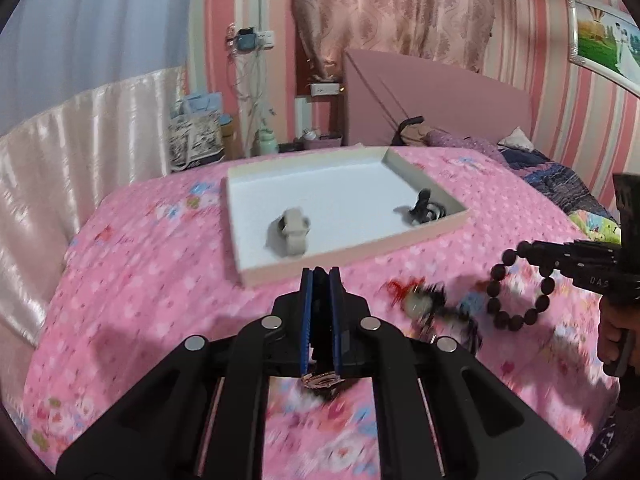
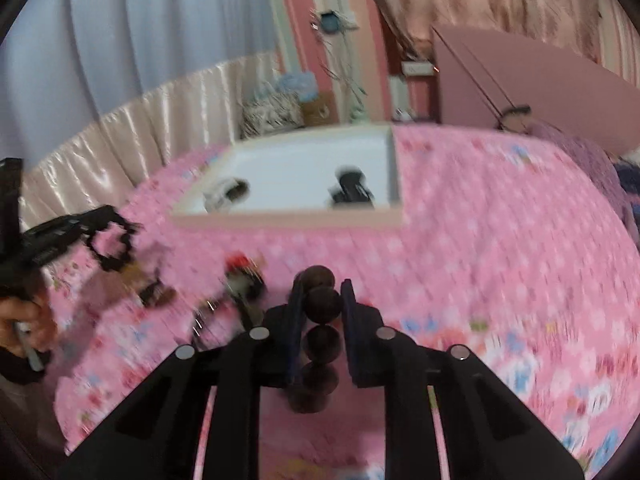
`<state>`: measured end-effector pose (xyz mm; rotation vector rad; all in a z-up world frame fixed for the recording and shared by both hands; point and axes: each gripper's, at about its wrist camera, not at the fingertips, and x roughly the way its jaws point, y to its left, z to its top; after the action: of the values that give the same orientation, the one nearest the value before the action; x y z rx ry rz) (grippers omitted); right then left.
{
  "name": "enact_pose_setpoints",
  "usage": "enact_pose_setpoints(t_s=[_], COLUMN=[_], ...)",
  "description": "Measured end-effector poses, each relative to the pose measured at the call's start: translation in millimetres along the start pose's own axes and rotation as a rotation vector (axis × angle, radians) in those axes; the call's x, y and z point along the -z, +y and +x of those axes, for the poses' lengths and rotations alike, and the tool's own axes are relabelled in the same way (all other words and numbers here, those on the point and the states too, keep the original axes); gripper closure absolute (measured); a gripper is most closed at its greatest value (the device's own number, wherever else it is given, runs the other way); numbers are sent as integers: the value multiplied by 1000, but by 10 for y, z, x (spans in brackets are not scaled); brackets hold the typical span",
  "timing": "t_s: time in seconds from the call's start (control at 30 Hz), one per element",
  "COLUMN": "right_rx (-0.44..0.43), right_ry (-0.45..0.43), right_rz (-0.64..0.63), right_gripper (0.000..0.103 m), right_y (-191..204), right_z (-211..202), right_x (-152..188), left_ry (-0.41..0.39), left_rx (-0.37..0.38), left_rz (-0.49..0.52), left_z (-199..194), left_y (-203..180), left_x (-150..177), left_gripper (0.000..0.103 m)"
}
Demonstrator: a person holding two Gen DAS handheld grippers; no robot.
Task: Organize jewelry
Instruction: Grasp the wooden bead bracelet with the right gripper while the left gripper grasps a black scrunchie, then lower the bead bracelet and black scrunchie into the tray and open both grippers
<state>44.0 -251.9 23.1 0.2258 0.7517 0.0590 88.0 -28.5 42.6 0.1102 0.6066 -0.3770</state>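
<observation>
My left gripper (image 1: 320, 276) is shut on a dark watch strap; its rose-gold watch face (image 1: 322, 381) hangs below the fingers. The same watch dangles from that gripper in the right wrist view (image 2: 114, 248). My right gripper (image 2: 320, 286) is shut on a dark beaded bracelet (image 2: 322, 308), which hangs as a loop in the left wrist view (image 1: 516, 280). A shallow white tray (image 1: 256, 276) lies ahead on the pink bedspread and holds a beige watch (image 1: 290, 232) and a black watch (image 1: 424, 206). Loose jewelry (image 1: 424, 304) lies blurred on the bed between the grippers.
The pink floral bedspread (image 1: 140, 300) covers the whole bed. A pink headboard (image 1: 440, 100) and pillows stand at the far right. A satin-draped edge (image 1: 60, 152) runs along the left. Bags and bottles (image 1: 196, 136) stand beyond the bed.
</observation>
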Motion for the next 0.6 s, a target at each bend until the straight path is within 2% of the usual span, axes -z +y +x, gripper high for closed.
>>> enact_pose_setpoints(t_s=[0.2,0.33,0.43,0.6], right_rx=[-7,28,20,-1], right_ry=[-89,-152,-170,-167], right_rz=[-46,-25,-9,9], right_gripper=[85,85,85,85], right_y=[256,318,369,400], right_z=[137,343,545,933], right_x=[-639,-1033,-1235,-1347], left_ry=[-56,-63,-29,27], left_rx=[41,19,28,22], left_rz=[3,26,-9,-91], left_z=[297,682,1022,1474], left_y=[-159,-223,-202,-106], left_x=[-476,-663,-731,-664], left_gripper=[97,97,97,97])
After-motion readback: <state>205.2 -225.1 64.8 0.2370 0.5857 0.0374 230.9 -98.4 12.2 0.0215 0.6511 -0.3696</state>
